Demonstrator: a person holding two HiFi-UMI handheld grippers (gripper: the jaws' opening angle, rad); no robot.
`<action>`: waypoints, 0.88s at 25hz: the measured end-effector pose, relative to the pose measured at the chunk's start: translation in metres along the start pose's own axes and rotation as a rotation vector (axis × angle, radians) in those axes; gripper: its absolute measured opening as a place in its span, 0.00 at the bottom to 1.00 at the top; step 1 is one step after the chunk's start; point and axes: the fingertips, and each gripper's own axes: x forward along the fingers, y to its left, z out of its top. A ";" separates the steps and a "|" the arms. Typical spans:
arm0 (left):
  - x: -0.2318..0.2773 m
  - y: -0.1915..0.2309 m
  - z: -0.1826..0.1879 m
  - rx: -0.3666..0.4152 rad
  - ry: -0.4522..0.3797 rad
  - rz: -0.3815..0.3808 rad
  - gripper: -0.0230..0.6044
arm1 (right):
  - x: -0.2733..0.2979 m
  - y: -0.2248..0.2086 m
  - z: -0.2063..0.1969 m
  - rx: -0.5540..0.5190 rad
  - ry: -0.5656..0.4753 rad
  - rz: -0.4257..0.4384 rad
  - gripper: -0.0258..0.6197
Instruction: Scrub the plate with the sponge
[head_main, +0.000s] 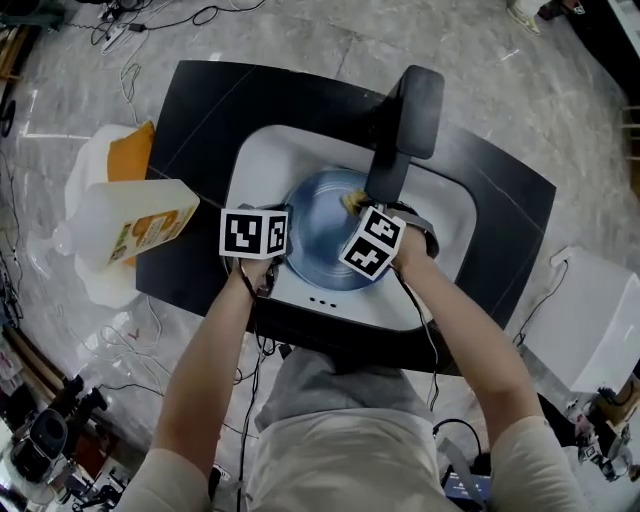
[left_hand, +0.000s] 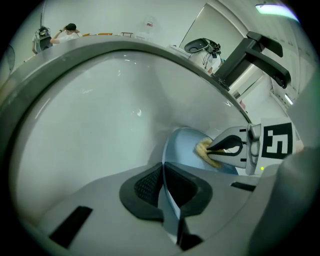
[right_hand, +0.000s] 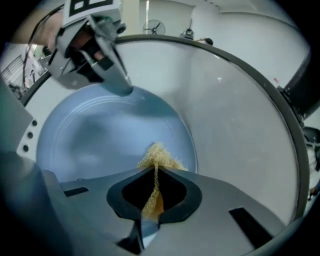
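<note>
Bright, even indoor light falls from overhead, so in the head view the white oval ceramic sink basin (head_main: 260, 160) casts only weak shadows, and the glossy grey marble floor (head_main: 300, 40) around it shows pale glare streaks. Both gripper views are strongly bent by the wide lens: the basin's rim curves into an arc, the corners go black, and small highlights dot its wall. A ceiling lamp strip (left_hand: 277, 9) flares above the basin, while the round pale blue plate (right_hand: 100, 135) inside it looks soft, with a dim smeared shadow.
</note>
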 end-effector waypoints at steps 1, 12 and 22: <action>0.000 0.001 0.002 0.004 -0.004 0.004 0.08 | -0.003 0.006 -0.010 -0.042 0.031 0.024 0.11; 0.000 -0.005 0.003 0.022 0.023 -0.007 0.08 | -0.053 0.119 -0.007 -0.070 -0.067 0.427 0.11; -0.011 -0.003 0.003 0.009 0.016 -0.056 0.08 | -0.032 0.084 0.075 0.162 -0.344 0.383 0.11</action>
